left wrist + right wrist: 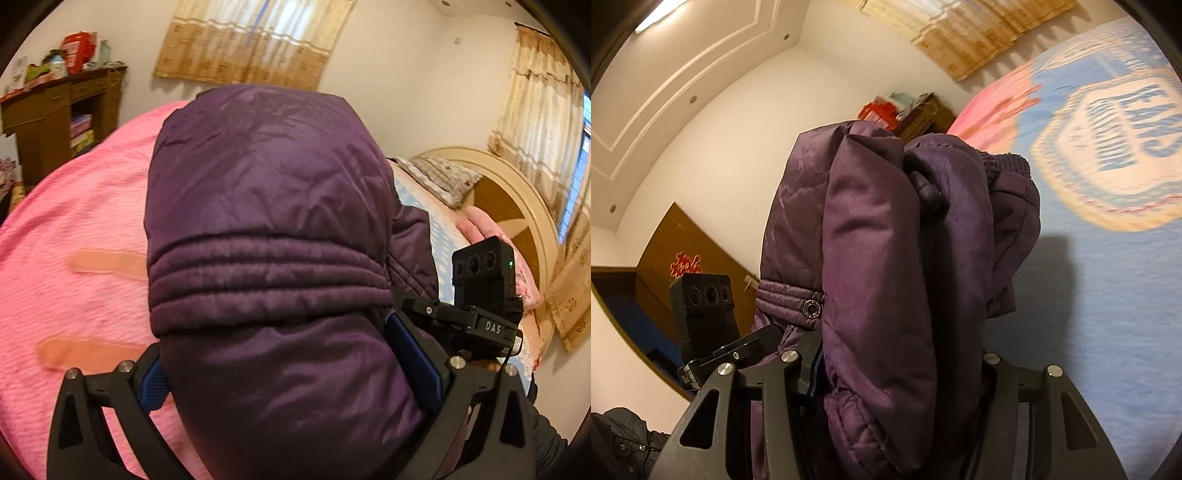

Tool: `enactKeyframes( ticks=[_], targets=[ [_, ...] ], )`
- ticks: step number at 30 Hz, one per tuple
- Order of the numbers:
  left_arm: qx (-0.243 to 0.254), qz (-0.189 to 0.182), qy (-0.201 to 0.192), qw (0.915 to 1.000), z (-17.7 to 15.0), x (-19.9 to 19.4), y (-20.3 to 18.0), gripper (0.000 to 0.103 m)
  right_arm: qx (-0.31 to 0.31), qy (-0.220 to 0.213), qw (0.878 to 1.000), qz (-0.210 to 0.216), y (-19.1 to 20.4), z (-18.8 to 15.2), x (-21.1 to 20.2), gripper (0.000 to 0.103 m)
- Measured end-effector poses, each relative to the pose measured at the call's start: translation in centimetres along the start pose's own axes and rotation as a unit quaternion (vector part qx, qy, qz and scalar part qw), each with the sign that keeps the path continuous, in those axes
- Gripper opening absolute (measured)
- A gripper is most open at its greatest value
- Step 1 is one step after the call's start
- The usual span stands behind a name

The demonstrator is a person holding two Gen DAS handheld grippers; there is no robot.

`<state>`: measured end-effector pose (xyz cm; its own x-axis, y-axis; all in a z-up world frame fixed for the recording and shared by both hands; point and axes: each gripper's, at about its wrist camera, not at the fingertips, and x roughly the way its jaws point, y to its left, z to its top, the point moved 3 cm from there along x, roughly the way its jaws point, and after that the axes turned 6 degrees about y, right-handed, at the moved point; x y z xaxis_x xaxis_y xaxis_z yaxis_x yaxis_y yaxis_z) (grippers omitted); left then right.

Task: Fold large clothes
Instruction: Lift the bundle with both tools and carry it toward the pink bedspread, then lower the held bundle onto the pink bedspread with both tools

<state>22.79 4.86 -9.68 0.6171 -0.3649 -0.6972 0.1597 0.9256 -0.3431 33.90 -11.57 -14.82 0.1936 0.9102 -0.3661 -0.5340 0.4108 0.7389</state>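
Left wrist view: the left gripper (295,373) clamps the purple jacket (266,206), whose bulk runs straight ahead above the pink bedspread (74,229). Right wrist view: the right gripper (897,369) pinches the same jacket (879,240), bunched lengthwise forward, beside the blue blanket (1108,295).

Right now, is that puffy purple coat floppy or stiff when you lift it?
Probably floppy: the purple coat hangs in soft bulging folds from the right gripper. It looks puffy, so likely light for its bulk. Its shiny fabric may be slippery, though the left gripper pinches a thick wad.
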Motion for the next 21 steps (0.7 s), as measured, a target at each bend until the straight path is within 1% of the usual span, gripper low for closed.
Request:
enactKeyframes(
  ticks=[2, 11, 12, 15, 19, 21],
  targets=[
    [-0.007, 0.010, -0.006, 0.9999, -0.2, -0.8, 1.0, 0.103, -0.006, 0.010, 1.000, 0.007, 1.2, 0.0, 1.8, 0.054],
    [-0.040, 0.045, -0.018, 0.9980, -1.3, -2.7, 4.1, 0.103, -0.020, 0.053, 0.998, 0.035, 4.0, 1.3, 8.6, 0.053],
    [-0.045, 0.049, -0.019, 0.9976, -1.4, -2.9, 4.4, 0.103, -0.022, 0.059, 0.997, 0.038, 3.7, 2.0, 9.7, 0.053],
    [-0.058, 0.059, -0.025, 0.9963, -2.0, -3.8, 5.7, 0.103, -0.027, 0.076, 0.996, 0.046, 4.5, 2.7, 12.1, 0.053],
    [-0.077, 0.073, -0.030, 0.9940, -2.6, -4.6, 7.8, 0.103, -0.029, 0.098, 0.993, 0.055, 5.0, 3.3, 15.2, 0.053],
    [-0.088, 0.079, -0.031, 0.9925, -2.8, -4.9, 8.5, 0.103, -0.031, 0.109, 0.992, 0.060, 5.4, 3.1, 16.3, 0.053]
  ],
)
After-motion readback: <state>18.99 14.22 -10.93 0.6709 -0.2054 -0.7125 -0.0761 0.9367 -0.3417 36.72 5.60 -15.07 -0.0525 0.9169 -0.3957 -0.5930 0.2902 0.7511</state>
